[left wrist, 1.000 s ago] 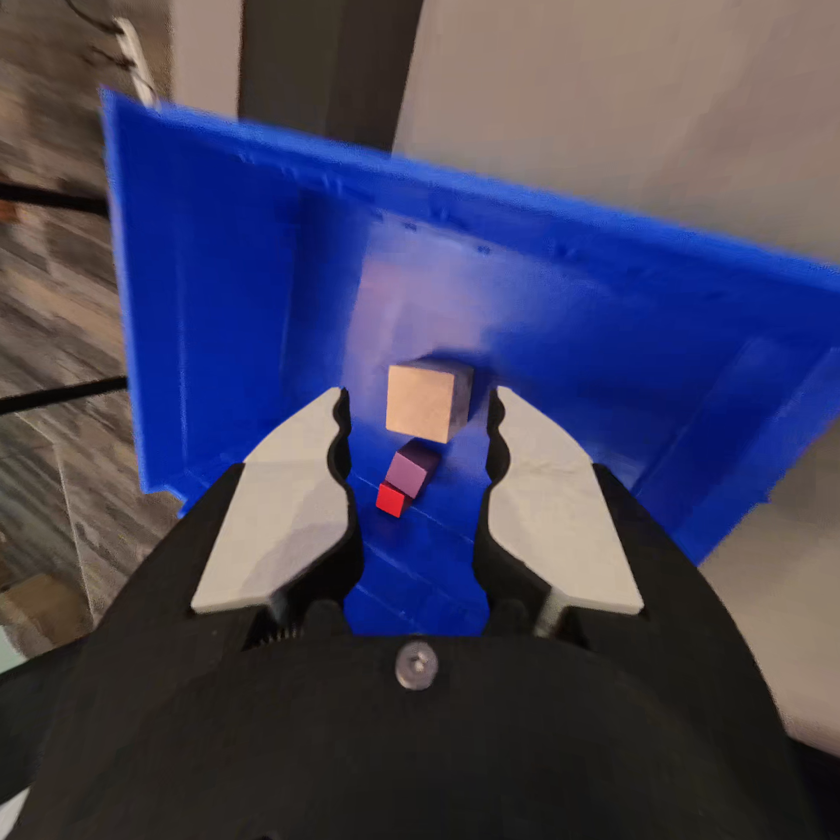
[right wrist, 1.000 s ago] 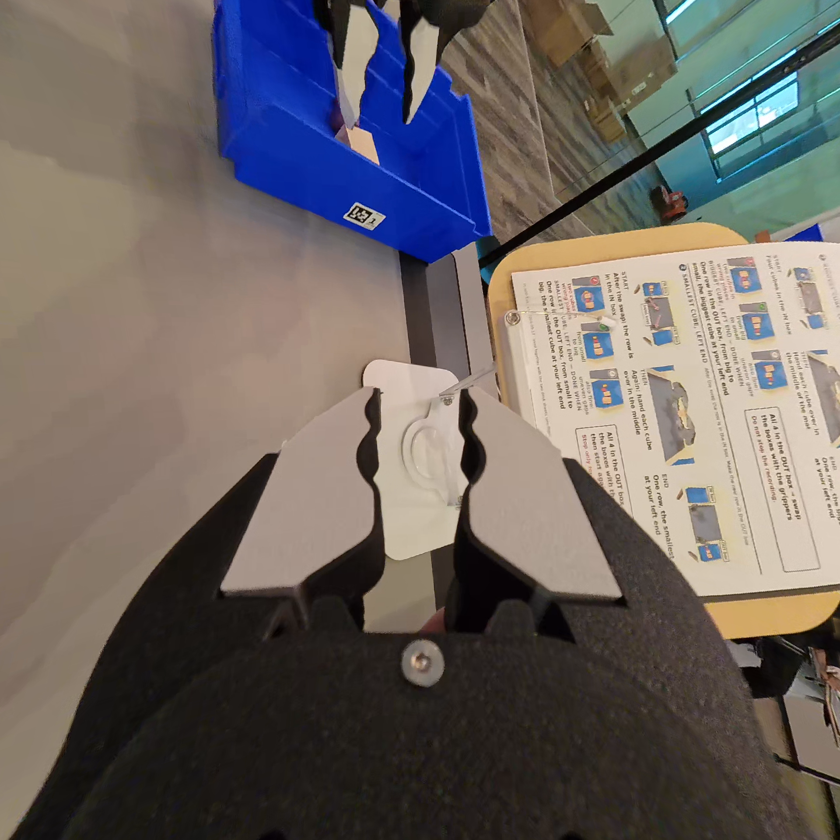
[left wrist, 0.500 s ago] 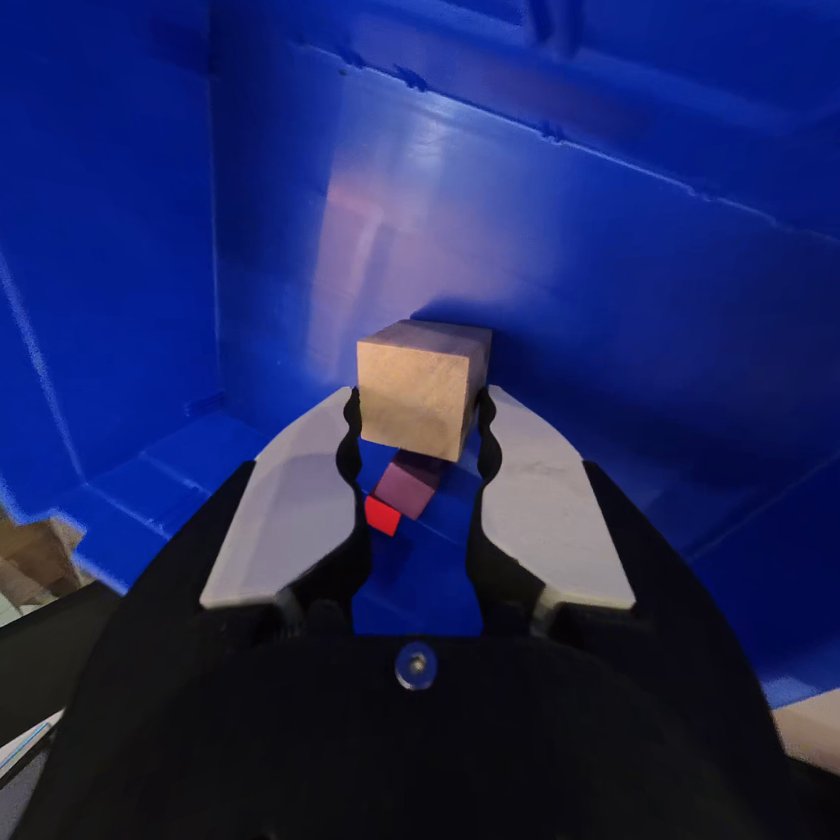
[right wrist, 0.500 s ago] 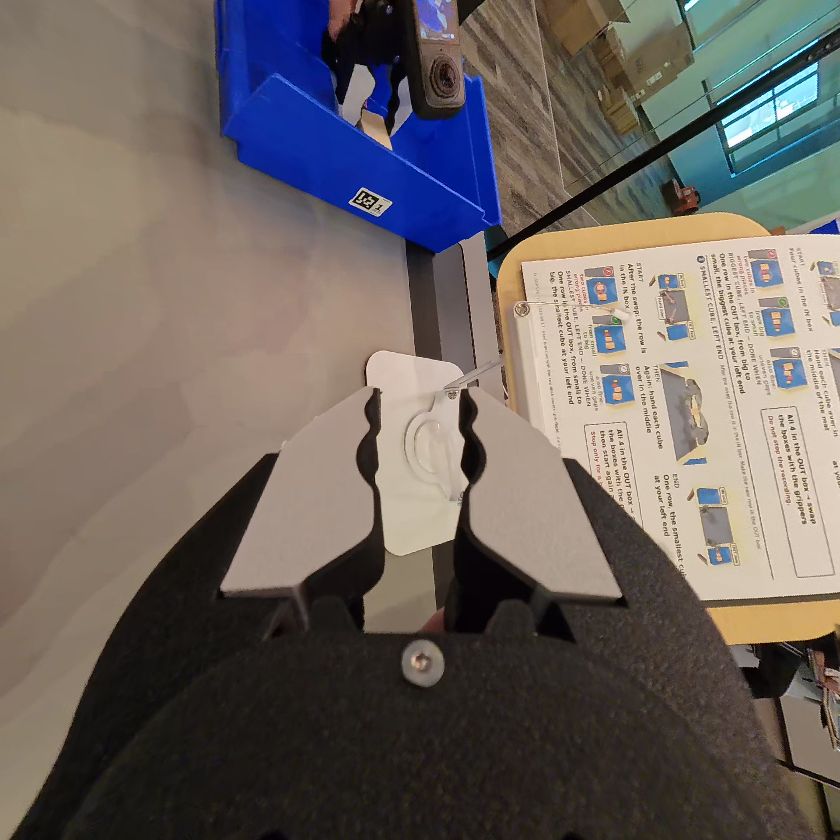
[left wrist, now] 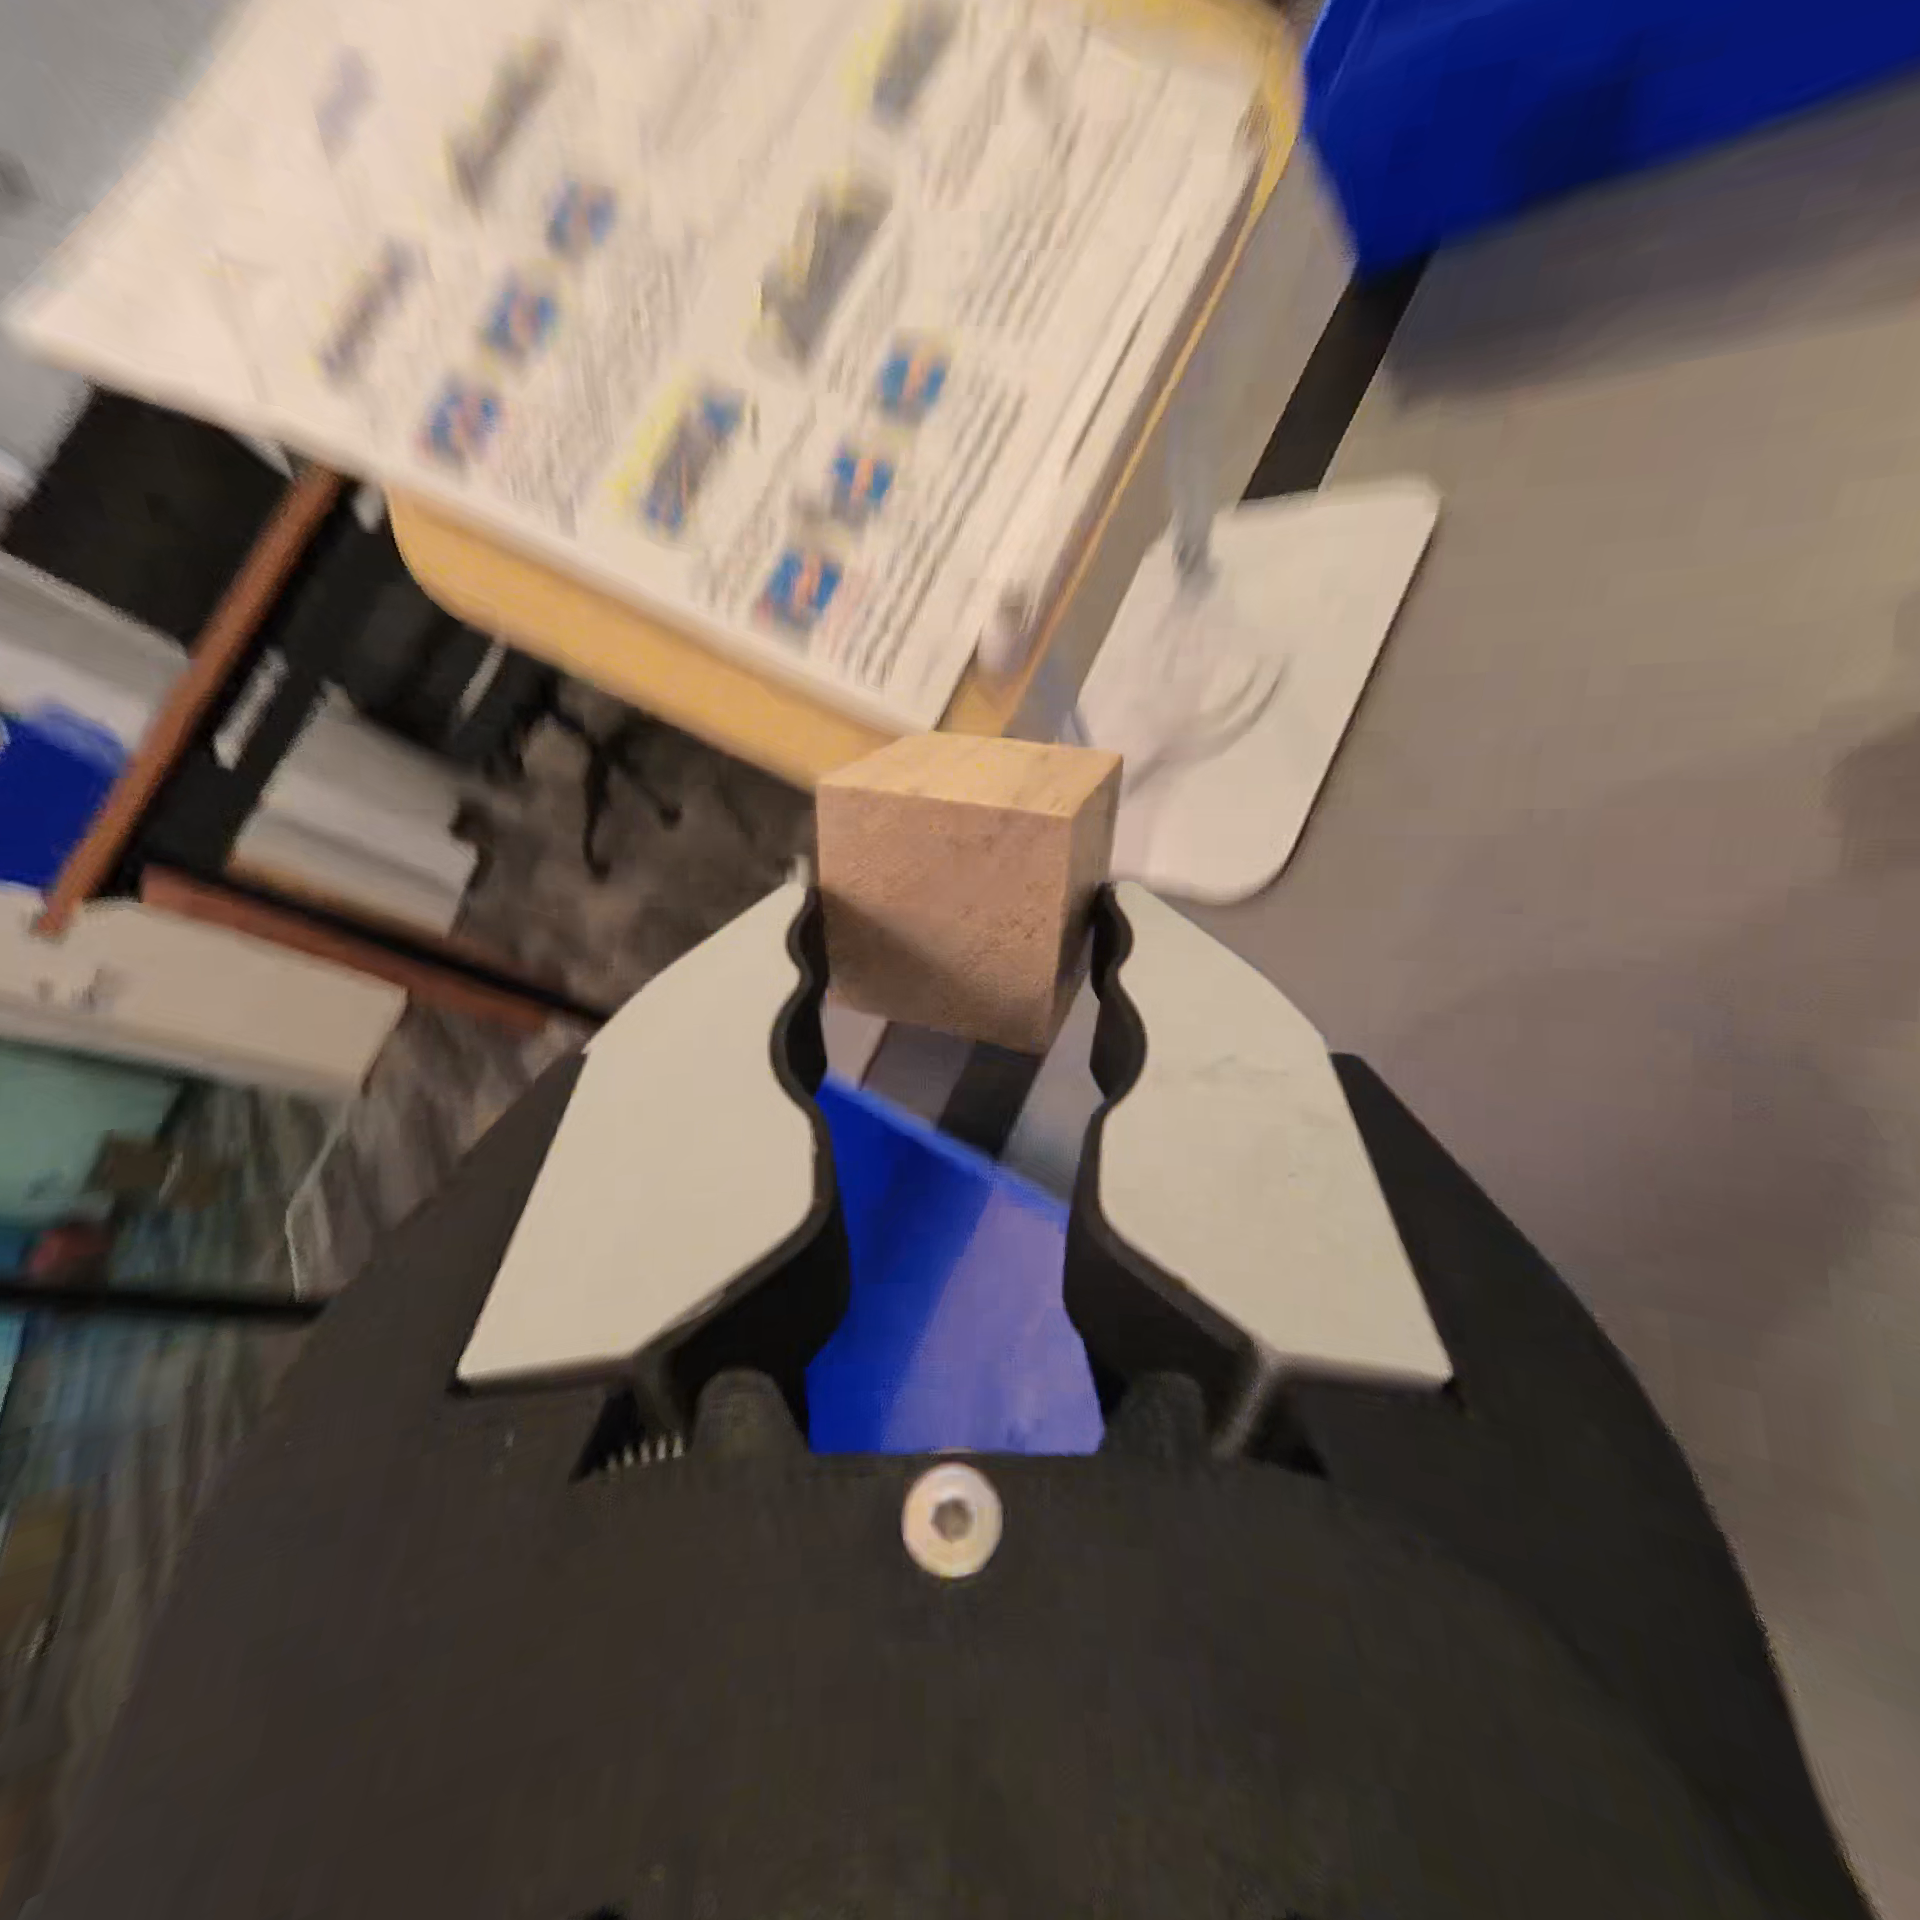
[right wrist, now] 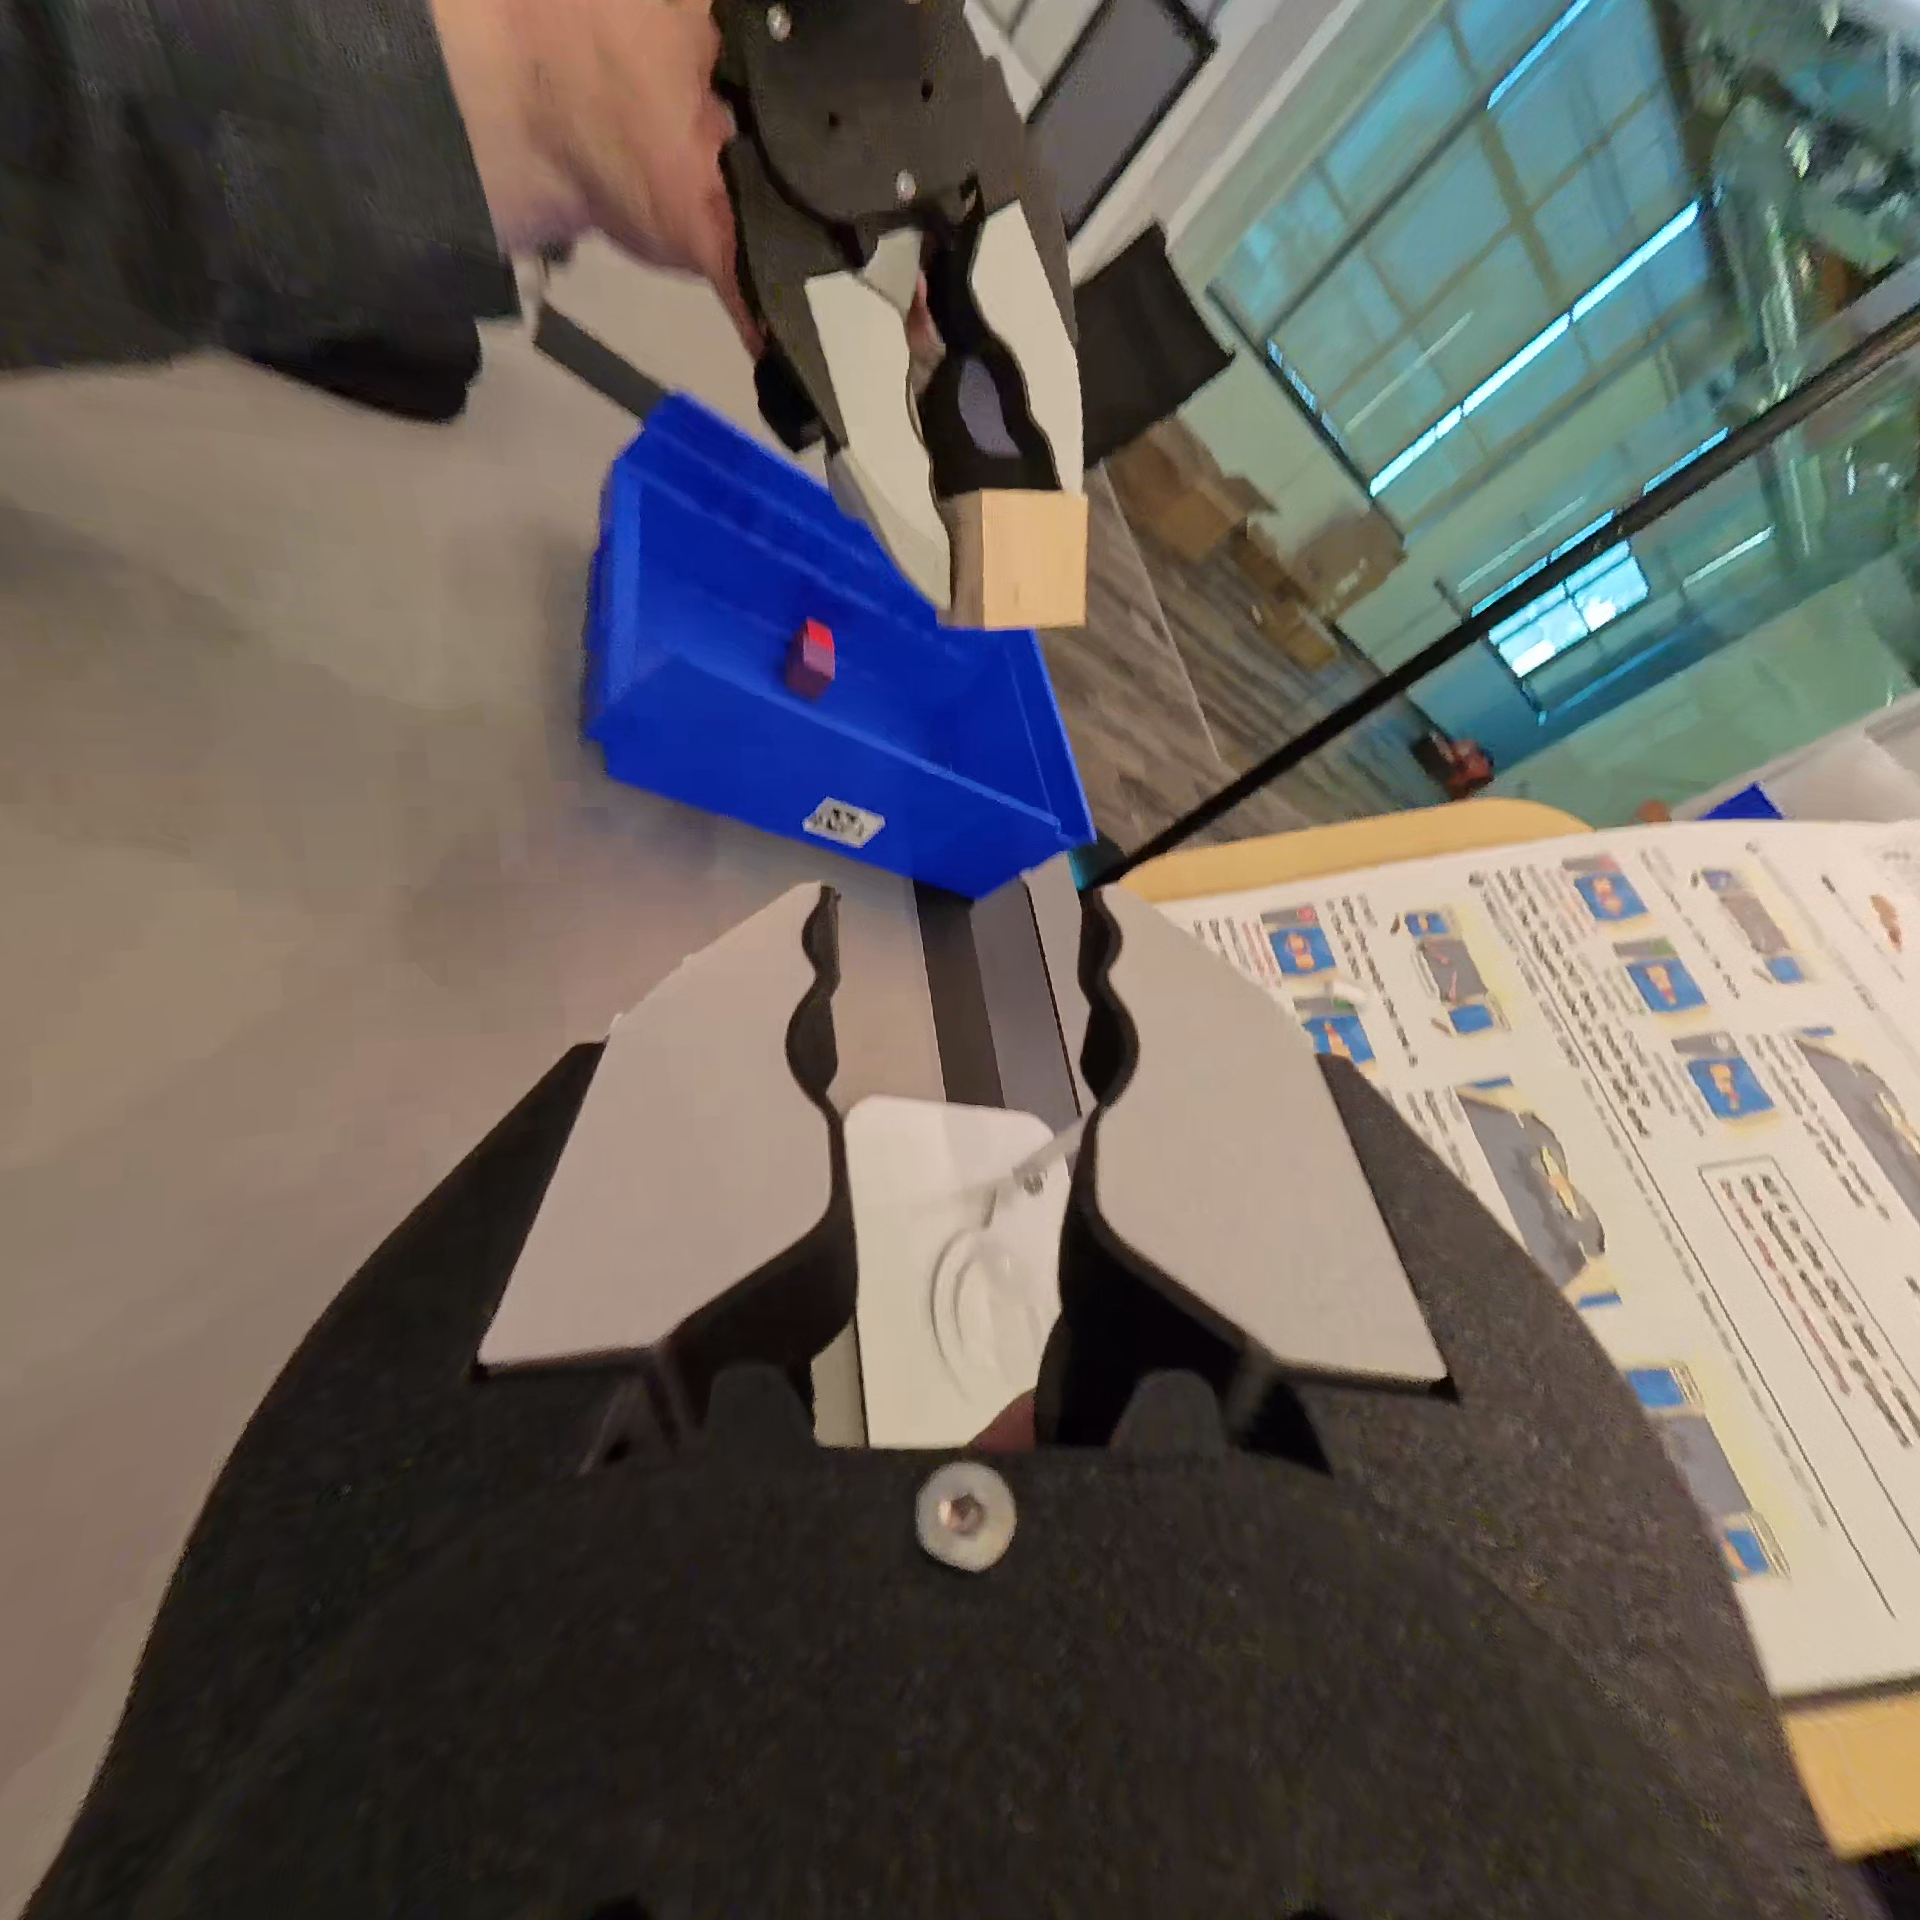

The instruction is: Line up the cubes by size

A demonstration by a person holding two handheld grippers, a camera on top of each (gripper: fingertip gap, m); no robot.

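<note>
Left wrist view: the left tool (left wrist: 961,914) is seen clenched on a plain wooden cube (left wrist: 961,894), both grey fingertips (left wrist: 727,997) pressed against opposite side faces. The cube is carried in the air, clear of the grey surface (left wrist: 1610,1039). At 12 o'clock from the cube a blurred printed instruction sheet (left wrist: 675,312) is noted on a yellowish board (left wrist: 665,649); at 1 o'clock a white plate (left wrist: 1268,686) lies on the surface. Part of a blue bin (left wrist: 1558,114) is visible at the 1 o'clock corner, and another blue patch shows between the tool's fingers, below the cube.

Right wrist view: the right tool (right wrist: 956,935) is recorded as released, its jaws standing apart with nothing between the fingertips; only the surface edge and the white plate (right wrist: 935,1247) are seen through the gap. At 12 o'clock from it the left tool (right wrist: 997,488) is observed gripping the wooden cube (right wrist: 1029,561), held by a person's hand (right wrist: 613,135) above the blue bin (right wrist: 790,769). Inside the bin a purple cube (right wrist: 810,670) and a smaller red cube (right wrist: 819,634) are found touching one another on the floor. The instruction sheet (right wrist: 1610,1143) lies at 3 o'clock of the right tool.
</note>
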